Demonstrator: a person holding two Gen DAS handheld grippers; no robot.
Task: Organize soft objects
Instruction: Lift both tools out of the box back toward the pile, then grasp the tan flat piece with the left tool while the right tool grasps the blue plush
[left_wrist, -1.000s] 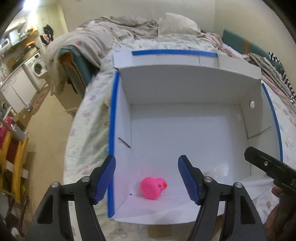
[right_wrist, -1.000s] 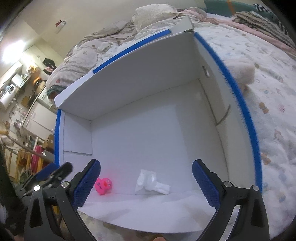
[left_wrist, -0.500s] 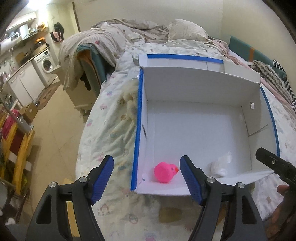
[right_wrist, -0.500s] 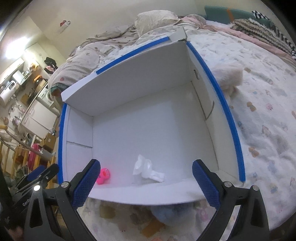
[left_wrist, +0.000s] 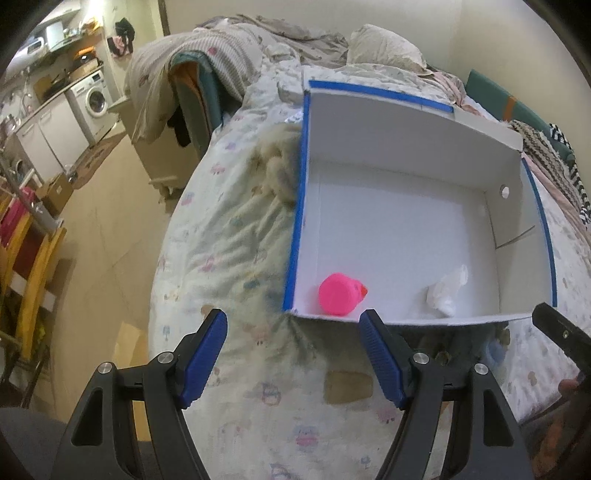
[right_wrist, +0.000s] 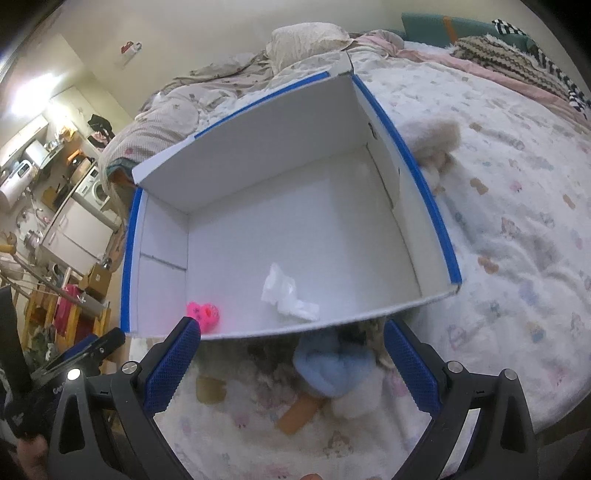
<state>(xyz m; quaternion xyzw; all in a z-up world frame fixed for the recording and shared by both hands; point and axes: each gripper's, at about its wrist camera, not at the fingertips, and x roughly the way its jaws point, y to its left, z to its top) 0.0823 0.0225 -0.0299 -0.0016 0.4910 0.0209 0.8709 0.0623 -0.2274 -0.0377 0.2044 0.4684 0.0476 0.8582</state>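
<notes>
A white box with blue-taped rims (left_wrist: 406, 122) (right_wrist: 258, 144) sits on the bed. Inside it, near the front wall, lie a pink toy duck (left_wrist: 340, 293) (right_wrist: 204, 314) and a crumpled white tissue (left_wrist: 445, 291) (right_wrist: 286, 295). My left gripper (left_wrist: 293, 349) is open and empty, above the bedspread just outside the box's front left corner. My right gripper (right_wrist: 291, 363) is open and empty too, hovering over a light blue plush (right_wrist: 332, 369) that lies on the bed in front of the box. A beige fluffy toy (left_wrist: 275, 170) rests against the left wall outside; another fluffy toy (right_wrist: 432, 138) lies by the right wall.
An orange-brown piece (right_wrist: 297, 415) and a tan block (right_wrist: 210, 389) (left_wrist: 347, 386) lie on the patterned bedspread (right_wrist: 517, 236) in front of the box. Blankets and a pillow (left_wrist: 384, 48) pile up at the bed's head. Left of the bed is floor, a washing machine (left_wrist: 94, 99) and a yellow chair (left_wrist: 29, 266).
Both grippers have drawn back out of the box toward its front edge. The left one also shifted left, beyond the front left corner. The blue plush came into the right view.
</notes>
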